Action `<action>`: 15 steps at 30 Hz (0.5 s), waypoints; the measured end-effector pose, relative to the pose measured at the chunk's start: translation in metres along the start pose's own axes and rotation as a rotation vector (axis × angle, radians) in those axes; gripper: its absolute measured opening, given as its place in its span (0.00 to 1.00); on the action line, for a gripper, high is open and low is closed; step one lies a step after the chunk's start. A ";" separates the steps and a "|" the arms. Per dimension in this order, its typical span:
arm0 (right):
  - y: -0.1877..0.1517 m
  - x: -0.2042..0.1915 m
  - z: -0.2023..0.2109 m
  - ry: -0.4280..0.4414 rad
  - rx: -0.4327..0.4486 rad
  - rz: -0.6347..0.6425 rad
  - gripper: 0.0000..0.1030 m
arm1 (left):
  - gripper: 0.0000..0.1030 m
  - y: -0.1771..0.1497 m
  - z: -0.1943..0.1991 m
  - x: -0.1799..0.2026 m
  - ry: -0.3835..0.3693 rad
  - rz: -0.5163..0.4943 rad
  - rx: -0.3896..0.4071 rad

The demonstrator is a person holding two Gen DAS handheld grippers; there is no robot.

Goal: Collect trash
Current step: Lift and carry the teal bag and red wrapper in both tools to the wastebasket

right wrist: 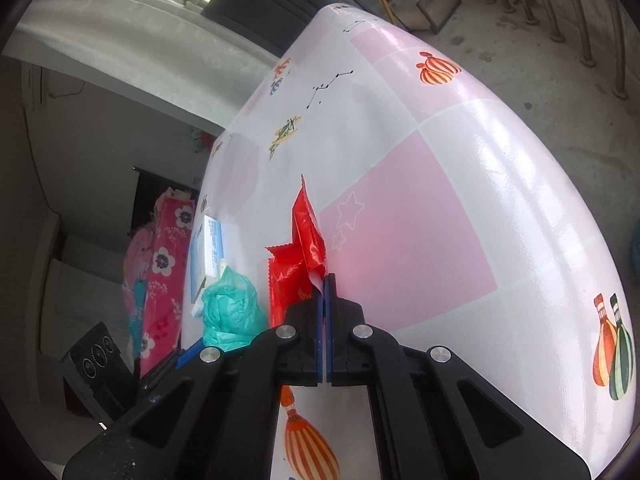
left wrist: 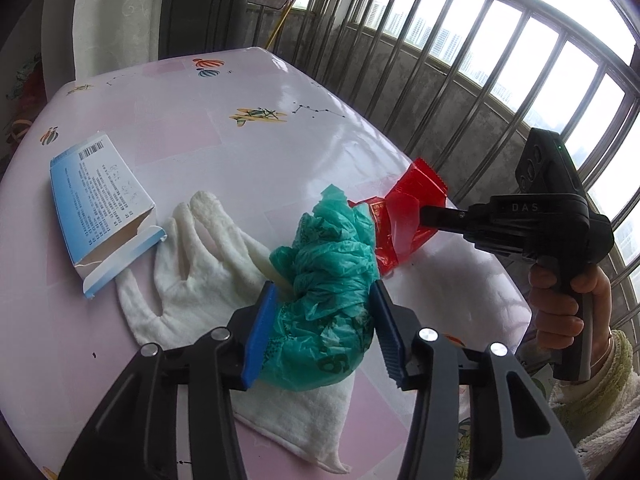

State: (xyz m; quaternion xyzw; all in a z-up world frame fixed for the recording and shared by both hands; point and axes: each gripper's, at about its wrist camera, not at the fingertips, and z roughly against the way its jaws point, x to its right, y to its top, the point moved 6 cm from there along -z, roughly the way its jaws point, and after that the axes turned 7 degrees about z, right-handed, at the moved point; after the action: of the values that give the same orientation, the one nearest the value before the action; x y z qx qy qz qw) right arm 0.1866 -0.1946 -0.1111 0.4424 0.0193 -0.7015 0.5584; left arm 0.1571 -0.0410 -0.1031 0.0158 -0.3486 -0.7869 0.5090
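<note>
A crumpled green plastic bag [left wrist: 328,276], thin and wrinkled with faint darker print, sits near the middle of the bench [left wrist: 280,120], bunched into a loose ball. The left gripper [left wrist: 324,320] clasps it, a blue pad pressed against each side of the bundle. Just to the right of the bag is a shiny red wrapper [left wrist: 404,216] with a zigzag-cut edge, creased and partly see-through. The right gripper [right wrist: 323,280] is closed on this wrapper, its two pads nearly touching with the red film pinched between them. In the left wrist view a bare hand [left wrist: 568,312] in a pale fuzzy sleeve grips that gripper's black handle at the right.

Under the green bag lies a white cloth glove [left wrist: 200,276], flat, fingers pointing toward the far side. To its left, touching the glove's edge, rests a flattened blue and white carton [left wrist: 100,208] with small printed text, a barcode and one end torn open.

The bench is covered in a glossy cloth of pink and white squares, printed with hot-air balloons, small aeroplanes, stars and dotted constellations. Beyond its right edge runs a metal railing [left wrist: 460,60] above a low grey concrete wall, with bright daylight and pale tower blocks behind. On the far side hangs a white patterned curtain [left wrist: 116,12]. The right wrist view shows a grey concrete floor [right wrist: 500,40] and a pink floral cloth [right wrist: 160,272] in the dim room to the left.
</note>
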 end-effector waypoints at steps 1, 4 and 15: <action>0.000 0.000 0.002 -0.006 0.006 0.002 0.00 | 0.42 0.000 -0.001 0.000 0.002 -0.003 -0.002; -0.001 0.004 0.008 -0.007 0.022 -0.007 0.00 | 0.38 0.000 0.000 0.000 0.000 -0.005 0.001; -0.005 0.010 0.043 -0.003 0.098 -0.041 0.00 | 0.27 0.012 0.009 0.001 -0.036 0.045 0.018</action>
State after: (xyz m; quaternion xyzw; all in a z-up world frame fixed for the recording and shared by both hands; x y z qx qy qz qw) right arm 0.1572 -0.2231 -0.0938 0.4678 -0.0068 -0.7135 0.5215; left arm 0.1626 -0.0403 -0.0888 -0.0017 -0.3651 -0.7722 0.5200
